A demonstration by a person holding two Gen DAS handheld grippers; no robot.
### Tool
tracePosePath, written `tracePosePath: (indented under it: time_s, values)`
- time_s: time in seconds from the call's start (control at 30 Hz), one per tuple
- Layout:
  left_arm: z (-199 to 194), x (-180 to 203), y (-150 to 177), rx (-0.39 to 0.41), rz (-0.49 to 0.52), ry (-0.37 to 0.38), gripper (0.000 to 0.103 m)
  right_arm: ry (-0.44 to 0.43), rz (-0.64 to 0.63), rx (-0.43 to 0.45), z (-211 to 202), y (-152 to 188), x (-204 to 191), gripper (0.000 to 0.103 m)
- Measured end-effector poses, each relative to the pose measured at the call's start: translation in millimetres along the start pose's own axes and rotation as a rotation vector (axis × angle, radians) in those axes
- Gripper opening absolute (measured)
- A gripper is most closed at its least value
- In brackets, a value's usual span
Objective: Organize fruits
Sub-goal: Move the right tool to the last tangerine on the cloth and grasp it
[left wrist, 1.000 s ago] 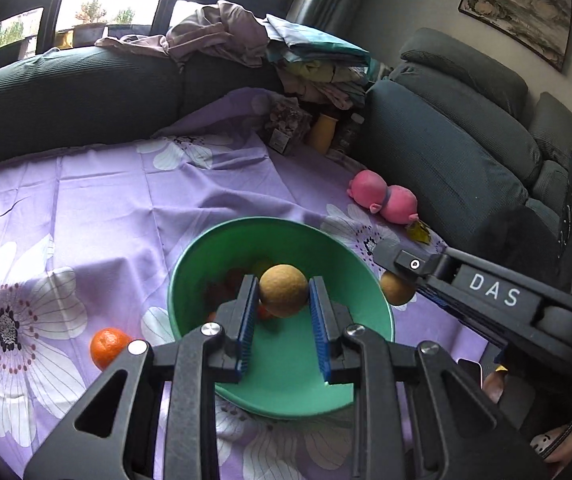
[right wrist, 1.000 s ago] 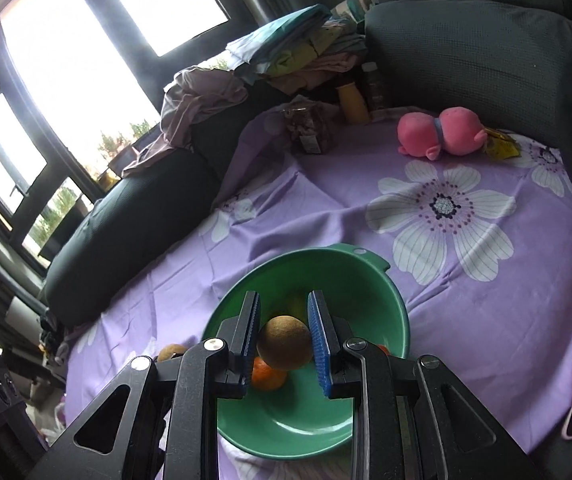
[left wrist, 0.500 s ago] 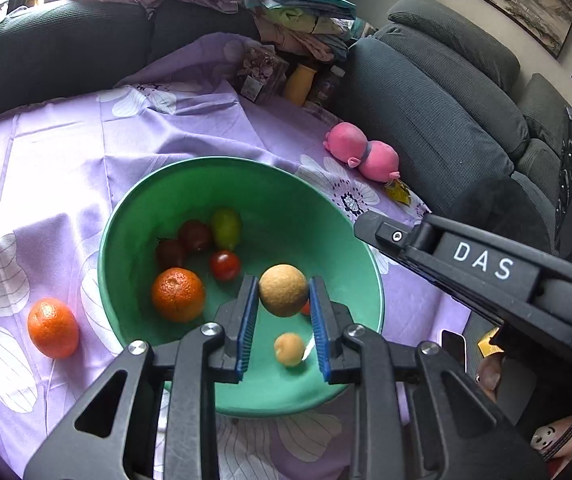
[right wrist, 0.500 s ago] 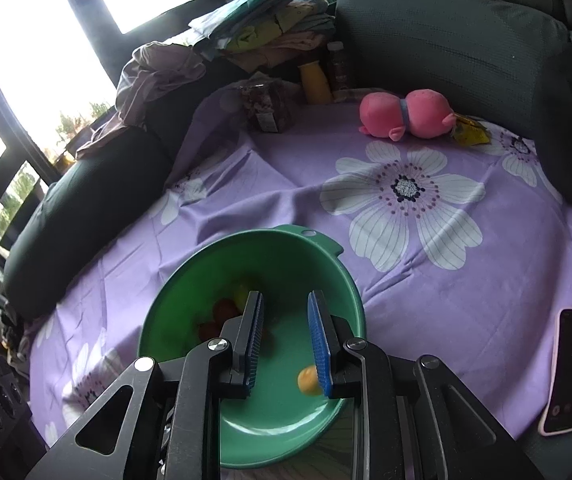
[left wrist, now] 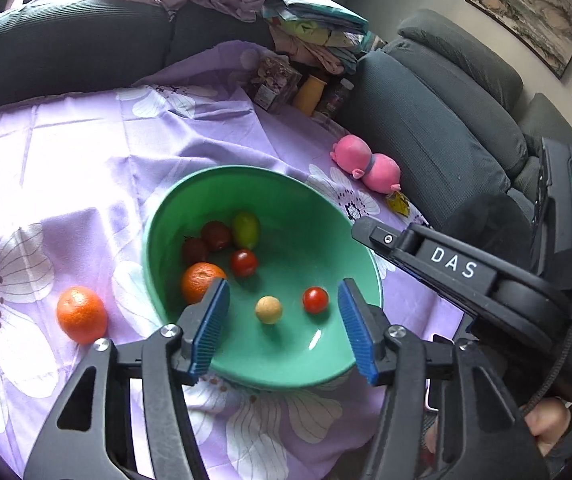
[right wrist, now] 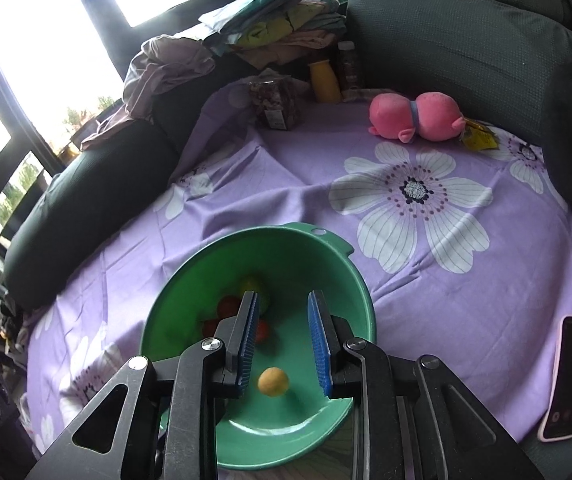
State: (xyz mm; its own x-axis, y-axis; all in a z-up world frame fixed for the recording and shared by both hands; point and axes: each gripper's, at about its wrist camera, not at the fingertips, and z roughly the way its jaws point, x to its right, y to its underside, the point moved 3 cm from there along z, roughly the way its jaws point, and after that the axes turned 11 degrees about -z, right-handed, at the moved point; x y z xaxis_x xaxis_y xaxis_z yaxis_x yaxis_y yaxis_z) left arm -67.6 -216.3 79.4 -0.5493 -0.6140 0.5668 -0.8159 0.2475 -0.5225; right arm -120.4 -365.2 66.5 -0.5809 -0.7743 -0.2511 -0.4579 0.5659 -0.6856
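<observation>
Green plastic, the bowl (left wrist: 190, 200) sits near the tablecloth's (left wrist: 86, 136) front edge, open purple cloth spreading behind it. The left gripper (left wrist: 284, 312) has just been opening, jaws apart over the bowl, nothing between them. The right gripper (right wrist: 282, 332) is closed down, empty. A round tan fruit (left wrist: 269, 309) lies inside; an orange (left wrist: 82, 314) rests outside, beside the bowl.

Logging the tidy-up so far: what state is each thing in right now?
left claw: open, empty, jaws have just been opening.
right claw: shut to a narrow gap, empty.
green bowl: upright, holding fruit.
tan fruit: loose in the bowl.
outer orange: on the cloth, outside the bowl.
</observation>
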Motion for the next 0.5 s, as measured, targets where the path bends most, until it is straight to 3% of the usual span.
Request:
tracePosePath:
  time_s: [0.2, 0.37, 0.5]
  values:
    - [-62, -67, -11, 0.138, -0.170, -0.126, 0.078, -0.093, -0.063, -0.014, 3, 0, -26, 0.042]
    - [-91, -129, -12, 0.174, -0.293, -0.325, 0.079, -0.234, -0.160, -0.058, 11, 6, -70, 0.047]
    - [-96, -163, -9, 0.150, -0.373, -0.343, 0.079, -0.331, -0.262, -0.130, 21, 19, -116, 0.048]
